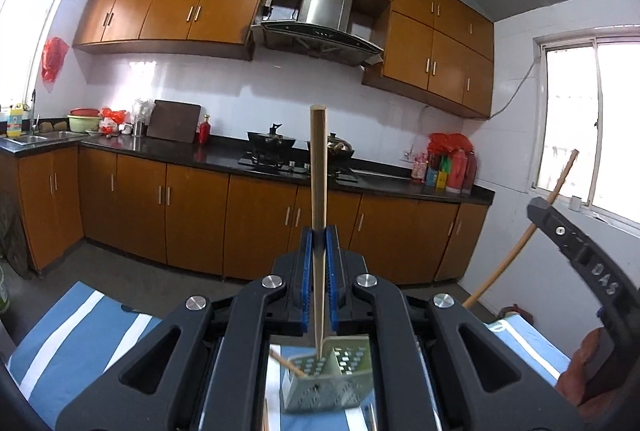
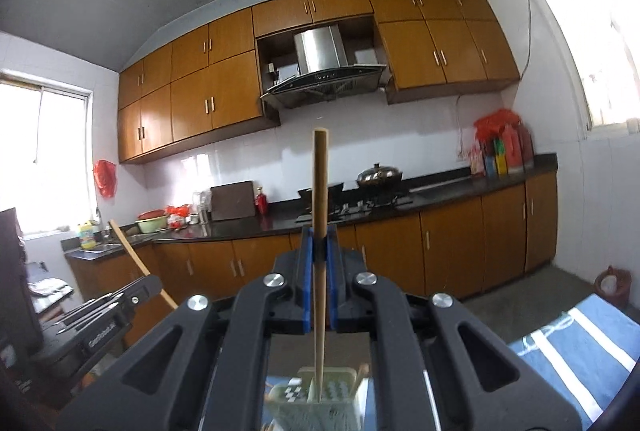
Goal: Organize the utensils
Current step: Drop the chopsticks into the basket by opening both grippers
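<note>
Bamboo sticks in both hands at that point, so here's how it looked from my end, going left to right. My left gripper (image 1: 319, 243) was clamped on one chopstick (image 1: 318, 167), blue pads squeezed tight against it, stick standing pretty much upright. Its lower tip was down at the green perforated holder (image 1: 328, 379), which I could only see through the gap in the gripper body, sitting on the blue striped cloth (image 1: 72, 323). Looked like the tip was just going into the top opening, but I honestly couldn't tell how deep. Another chopstick (image 1: 286, 363) was already leaning in there at an angle.

Over on the right, same story: right gripper (image 2: 319, 247) closed on a second chopstick (image 2: 320, 191), also upright, tip aimed down into the same holder (image 2: 328, 391). From that camera I could spot one more stick end (image 2: 362, 373) poking out of the far side of it.

Progress-wise I'd have called it partway or better: at least one piece was already stowed, two were right at the holder waiting to be dropped. What was left was letting both go cleanly so they slid in instead of bouncing out. Whether more utensils were lying on the table, neither view showed.
</note>
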{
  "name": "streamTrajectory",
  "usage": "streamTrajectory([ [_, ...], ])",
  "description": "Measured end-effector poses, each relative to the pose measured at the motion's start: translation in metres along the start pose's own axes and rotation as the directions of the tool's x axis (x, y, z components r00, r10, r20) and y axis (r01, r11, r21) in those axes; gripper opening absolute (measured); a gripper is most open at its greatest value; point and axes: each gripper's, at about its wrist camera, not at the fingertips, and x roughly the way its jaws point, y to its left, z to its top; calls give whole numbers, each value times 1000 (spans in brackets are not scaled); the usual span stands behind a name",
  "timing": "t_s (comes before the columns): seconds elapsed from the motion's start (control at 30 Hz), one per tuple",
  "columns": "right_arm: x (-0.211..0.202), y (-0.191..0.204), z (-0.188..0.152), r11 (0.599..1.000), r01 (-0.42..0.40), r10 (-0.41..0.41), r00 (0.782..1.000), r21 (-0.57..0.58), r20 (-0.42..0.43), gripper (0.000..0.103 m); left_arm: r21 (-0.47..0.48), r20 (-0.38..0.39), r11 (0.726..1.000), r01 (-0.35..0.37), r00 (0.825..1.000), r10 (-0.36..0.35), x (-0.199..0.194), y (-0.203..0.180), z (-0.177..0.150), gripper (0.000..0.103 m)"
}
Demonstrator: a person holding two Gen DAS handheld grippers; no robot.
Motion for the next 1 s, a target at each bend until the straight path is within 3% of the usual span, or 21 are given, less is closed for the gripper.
streamTrajectory([
  [0.23,61,-16,-44,999,43,-42,994,18,-99,8,3,-64,1000,-19,998,20,40,4,-27,7],
  [0.4,78,-24,-66,998,57,-50,983,33,-174,8,-8,-121,1000,-14,993,13,53,8,-42,7],
  [0.57,79,-24,-73,998,56,-47,978,38,-201,14,-14,-161,1000,-4,987,2,57,7,-46,7],
  [0.67,73,-20,-76,998,57,-49,980,31,-194,27,-9,-158,1000,-1,988,0,51,6,-44,7],
  [1.0,45,-22,-59,997,65,-58,983,34,-172,30,-12,-143,1000,-18,990,16,33,4,-29,8],
])
